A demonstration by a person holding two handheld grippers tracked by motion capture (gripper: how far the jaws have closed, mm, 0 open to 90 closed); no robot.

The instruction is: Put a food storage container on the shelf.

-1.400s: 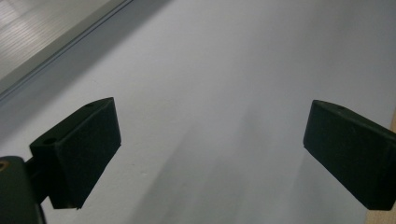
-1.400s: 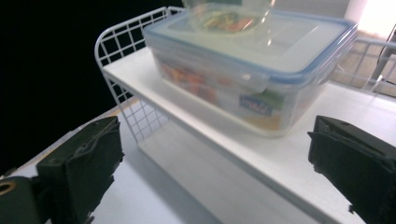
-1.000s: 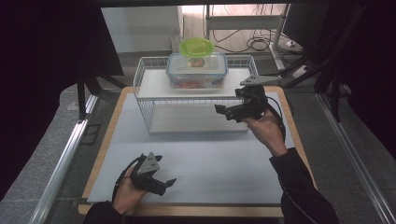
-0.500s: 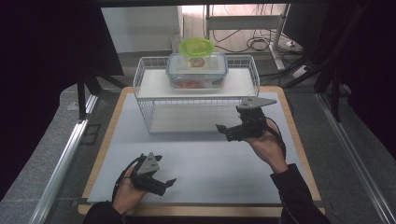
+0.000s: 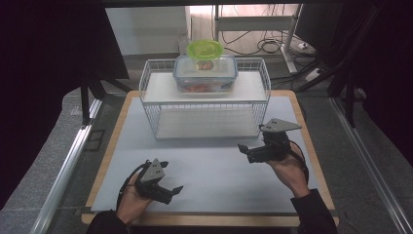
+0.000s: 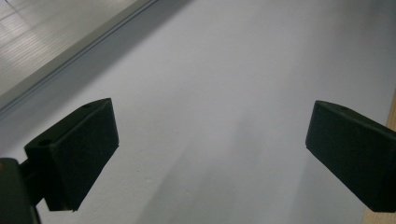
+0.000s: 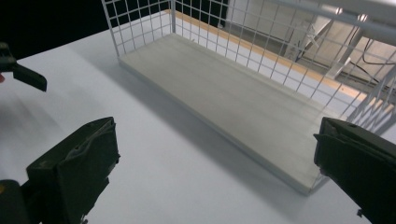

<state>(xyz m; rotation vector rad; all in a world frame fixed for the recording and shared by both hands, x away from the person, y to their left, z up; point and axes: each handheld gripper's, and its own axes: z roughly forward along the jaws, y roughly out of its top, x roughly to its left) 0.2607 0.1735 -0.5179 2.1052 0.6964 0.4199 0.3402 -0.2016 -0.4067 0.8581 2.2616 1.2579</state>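
Two grippers: left gripper (image 5: 168,191) and right gripper (image 5: 248,151) gape wide, both empty.
Box (image 5: 205,73): on rack (image 5: 204,113) ahead; rigid, slick, probably weighty; grip its long sides.

A white wire rack (image 5: 204,105) stands upright at the middle of the surface's far edge, with two pale shelves. The lower shelf (image 7: 219,95) lies bare; the upper carries a clear lidded food container (image 5: 205,73).
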